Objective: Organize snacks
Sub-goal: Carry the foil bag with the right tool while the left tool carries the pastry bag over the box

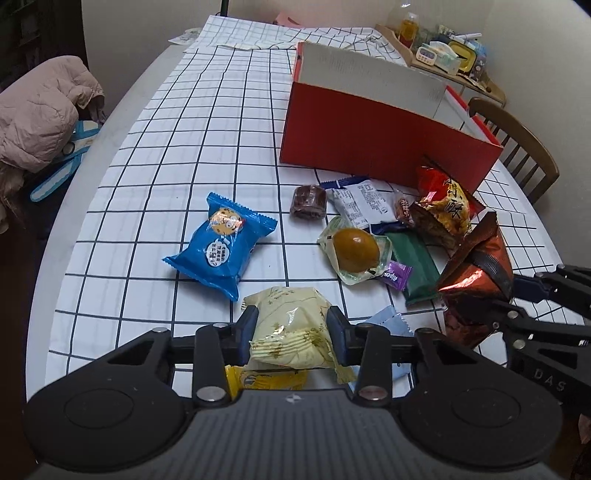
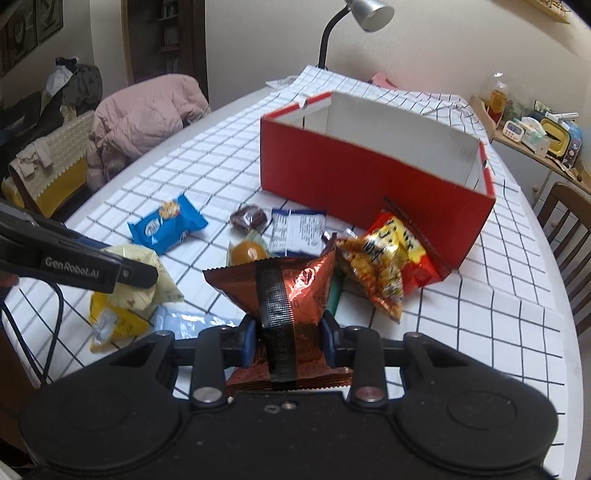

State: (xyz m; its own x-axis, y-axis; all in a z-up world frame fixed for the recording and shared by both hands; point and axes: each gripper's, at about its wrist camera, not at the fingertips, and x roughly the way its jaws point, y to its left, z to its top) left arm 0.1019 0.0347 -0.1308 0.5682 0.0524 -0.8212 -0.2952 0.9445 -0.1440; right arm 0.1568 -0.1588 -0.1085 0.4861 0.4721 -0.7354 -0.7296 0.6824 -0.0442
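My left gripper (image 1: 291,334) is shut on a cream-coloured snack packet (image 1: 291,328); both blue pads press its sides. The copper foil snack bag (image 2: 284,291) is pinched between the pads of my right gripper (image 2: 290,338), which is shut on it and holds it just above the cloth. That bag (image 1: 476,266) also shows at the right of the left wrist view. An open red box (image 1: 373,136) with white inside walls stands behind the pile. Loose on the checked cloth lie a blue cookie packet (image 1: 221,240), a brown cake (image 1: 308,201), a sealed egg (image 1: 356,249), a green bar (image 1: 415,267) and a red-yellow crisp bag (image 1: 443,210).
A yellow packet (image 1: 266,378) and a pale blue one (image 1: 391,325) lie under the left gripper. A chair with a pink jacket (image 1: 40,114) stands left of the table, a wooden chair (image 1: 517,147) right. A lamp (image 2: 354,22) and a cluttered shelf (image 1: 443,55) sit beyond.
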